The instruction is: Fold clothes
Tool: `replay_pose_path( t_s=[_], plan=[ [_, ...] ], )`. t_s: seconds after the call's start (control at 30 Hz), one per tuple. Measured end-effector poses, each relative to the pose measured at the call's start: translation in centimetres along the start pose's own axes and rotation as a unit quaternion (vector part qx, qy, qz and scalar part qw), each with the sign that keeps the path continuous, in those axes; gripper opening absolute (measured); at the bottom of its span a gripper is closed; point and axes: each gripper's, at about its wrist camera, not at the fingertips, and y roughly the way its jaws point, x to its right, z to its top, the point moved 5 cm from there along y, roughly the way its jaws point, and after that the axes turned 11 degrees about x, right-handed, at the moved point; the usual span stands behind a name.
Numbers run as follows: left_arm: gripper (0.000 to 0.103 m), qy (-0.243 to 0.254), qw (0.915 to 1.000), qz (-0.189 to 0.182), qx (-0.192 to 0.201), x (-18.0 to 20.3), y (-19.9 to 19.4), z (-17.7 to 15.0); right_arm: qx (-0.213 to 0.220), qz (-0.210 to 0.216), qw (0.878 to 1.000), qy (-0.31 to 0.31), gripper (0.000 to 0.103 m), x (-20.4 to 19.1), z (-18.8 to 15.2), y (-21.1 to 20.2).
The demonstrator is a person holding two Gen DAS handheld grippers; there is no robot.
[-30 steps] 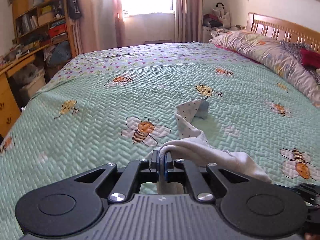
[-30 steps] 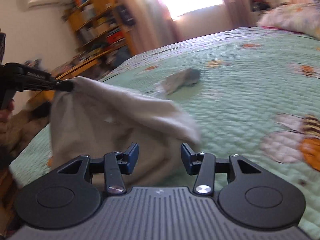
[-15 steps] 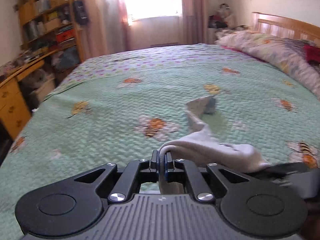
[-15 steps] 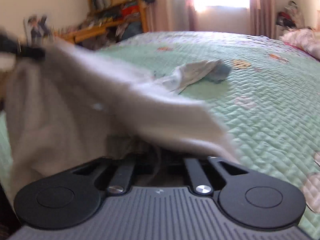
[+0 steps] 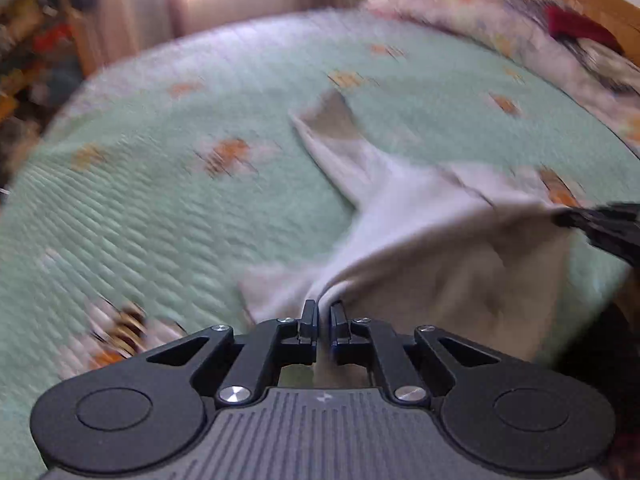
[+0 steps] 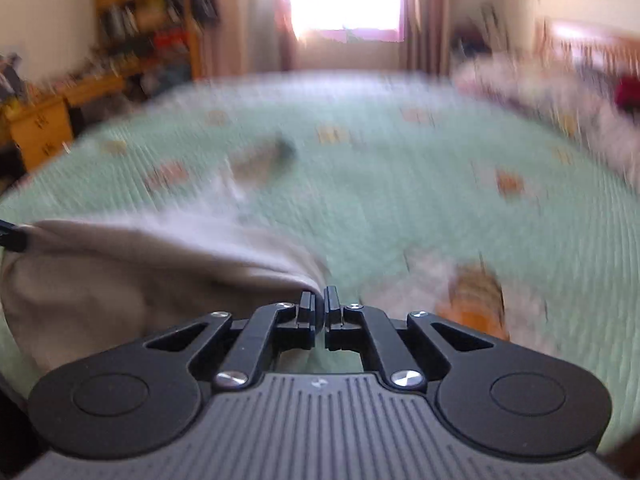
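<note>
Left wrist: garment (image 5: 420, 240) pinched in left tool (image 5: 324, 316), stretched rightward.

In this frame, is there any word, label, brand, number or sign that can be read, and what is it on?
None can be read.
Left gripper body: only a small pale emblem, no letters.
Right gripper body: the same small emblem, no letters.
Bookshelf: spines and boxes too blurred to read.
Bedspread: printed bee shapes only, no text.
Garment: no visible label or print.

L gripper (image 5: 324, 316) jaws pinching white garment (image 5: 400, 216)
</note>
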Motion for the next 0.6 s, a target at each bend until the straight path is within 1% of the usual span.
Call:
replay_pose_path(
  t_s=[0.03,0.07,0.1,0.13,0.2,0.23,0.27,0.3,0.33,0.37,0.4,0.47,0.5,0.57,0.6],
  plan=[
    [0.012,0.001,0.9999,-0.017,0.0,0.0,-0.3,-0.3,-0.008,0.011,1.0,0.025,0.011,0.6,-0.5,-0.3],
    [0.012,0.002,0.9994,-0.033,0.005,0.0,-0.9,-0.4,-0.006,0.029,0.998,0.055,0.011,1.2,-0.7,-0.9],
    [0.016,0.003,0.9987,-0.05,0.011,-0.1,-1.5,-0.5,-0.002,0.048,0.995,0.085,0.011,1.7,-0.7,-1.5],
    [0.022,0.004,0.9981,-0.059,0.019,-0.3,-2.1,-0.4,0.003,0.055,0.993,0.103,0.016,2.2,-0.7,-2.2],
    [0.024,0.011,0.9973,-0.061,0.039,-0.5,-3.1,-0.2,0.016,0.049,0.993,0.107,0.019,2.8,-0.2,-3.0],
    [0.024,0.024,0.997,-0.055,0.048,-0.4,-3.5,0.1,0.03,0.056,0.992,0.105,0.019,2.8,0.3,-3.4],
    [0.025,0.042,0.9961,-0.051,0.058,-0.1,-3.8,0.5,0.042,0.069,0.991,0.103,0.019,2.6,0.9,-3.5],
    [0.028,0.06,0.9946,-0.051,0.067,0.7,-4.0,0.9,0.051,0.082,0.99,0.1,0.02,2.1,1.6,-3.4],
    [0.033,0.079,0.9926,-0.054,0.075,1.6,-4.0,1.3,0.057,0.086,0.99,0.095,0.025,1.7,1.9,-3.2],
    [0.034,0.104,0.9898,-0.055,0.08,2.8,-3.9,1.7,0.06,0.083,0.991,0.089,0.027,1.4,2.1,-3.0],
    [0.034,0.138,0.9853,-0.054,0.085,4.3,-3.5,2.1,0.061,0.078,0.991,0.089,0.029,1.1,2.0,-2.6],
    [0.038,0.205,0.9722,-0.058,0.096,7.5,-2.2,2.8,0.053,0.076,0.989,0.113,0.029,1.2,1.3,-2.0],
    [0.041,0.231,0.9658,-0.065,0.098,9.1,-1.4,3.0,0.049,0.078,0.988,0.126,0.029,1.2,1.0,-1.7],
    [0.042,0.279,0.9528,-0.077,0.092,11.9,0.5,3.3,0.043,0.083,0.985,0.147,0.029,1.2,0.4,-1.2],
    [0.043,0.303,0.9456,-0.075,0.09,12.9,1.4,3.2,0.042,0.084,0.984,0.151,0.029,1.0,0.2,-1.2]
  ],
)
